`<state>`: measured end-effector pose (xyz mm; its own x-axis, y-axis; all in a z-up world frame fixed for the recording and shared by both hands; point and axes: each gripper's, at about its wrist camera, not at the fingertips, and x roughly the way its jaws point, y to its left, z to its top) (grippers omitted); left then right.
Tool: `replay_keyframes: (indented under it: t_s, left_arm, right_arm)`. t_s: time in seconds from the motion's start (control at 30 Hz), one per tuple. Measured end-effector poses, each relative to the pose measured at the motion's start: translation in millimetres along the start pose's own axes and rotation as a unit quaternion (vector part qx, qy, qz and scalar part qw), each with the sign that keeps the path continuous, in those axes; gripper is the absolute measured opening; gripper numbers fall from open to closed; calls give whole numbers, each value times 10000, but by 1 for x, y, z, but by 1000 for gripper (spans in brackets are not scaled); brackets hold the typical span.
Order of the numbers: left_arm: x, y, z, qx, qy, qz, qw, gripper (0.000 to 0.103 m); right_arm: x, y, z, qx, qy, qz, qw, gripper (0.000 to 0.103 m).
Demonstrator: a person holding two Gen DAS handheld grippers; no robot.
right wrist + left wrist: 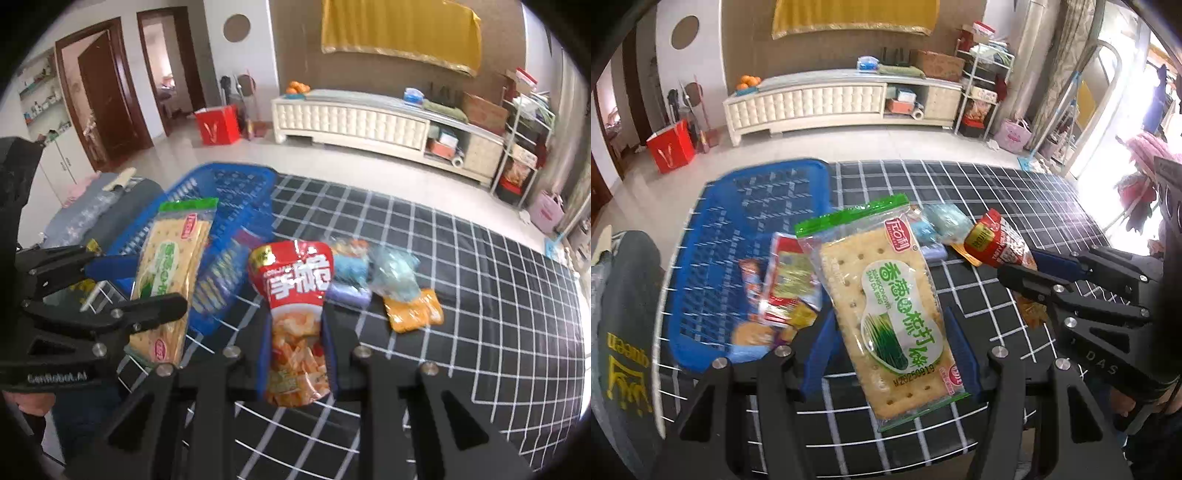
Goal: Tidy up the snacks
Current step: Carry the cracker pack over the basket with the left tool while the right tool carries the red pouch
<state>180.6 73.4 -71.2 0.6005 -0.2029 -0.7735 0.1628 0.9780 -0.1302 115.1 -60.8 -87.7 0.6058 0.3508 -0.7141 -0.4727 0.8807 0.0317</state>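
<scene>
Left gripper (pixel 890 343) clamped on a green-topped cracker packet (pixel 886 306), raised above the black white-gridded tablecloth (pixel 997 192) just right of the blue slatted basket (pixel 746 236). Right gripper (pixel 297 332) clenched on a red chip pouch (pixel 295 314), likewise lifted over the cloth, nearer the table's middle. Several wrapped snacks (pixel 783 284) lying inside the basket, blurred. On the cloth beyond the pouch, a loose cluster: pale blue packets (pixel 391 273), a purple packet (pixel 351 295) and an orange packet (pixel 413 314), touching or overlapping one another. Behind the table, a white low cabinet (pixel 369 122) and a red bag (pixel 218 123) on the floor.
</scene>
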Motion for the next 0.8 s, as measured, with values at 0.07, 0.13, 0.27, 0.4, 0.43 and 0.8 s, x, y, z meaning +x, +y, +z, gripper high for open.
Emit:
replay_keyframes:
  t_s: [0.07, 0.13, 0.27, 0.4, 0.43, 0.8]
  left_arm:
    - [-7, 14, 7, -37, -36, 56, 10000, 56]
    - [-12, 28, 14, -31, -62, 168, 9998, 56]
    - [-24, 56, 26, 76, -127, 388, 9991, 56]
    - [-25, 81, 34, 77, -120, 497, 9987, 56]
    - [-23, 87, 35, -3, -108, 487, 9988, 56]
    - [15, 137, 40, -370, 135, 531, 9978, 56]
  right_arm:
    - [1, 7, 10, -16, -31, 60, 10000, 29]
    - [3, 17, 21, -47, -74, 136, 9999, 29]
    - [11, 33, 41, -225, -57, 154, 9996, 29]
    - [22, 48, 60, -341, -30, 211, 9992, 29]
    - [24, 50, 62, -371, -20, 231, 9990, 29]
    - [90, 86, 77, -705, 404, 166, 9966, 29]
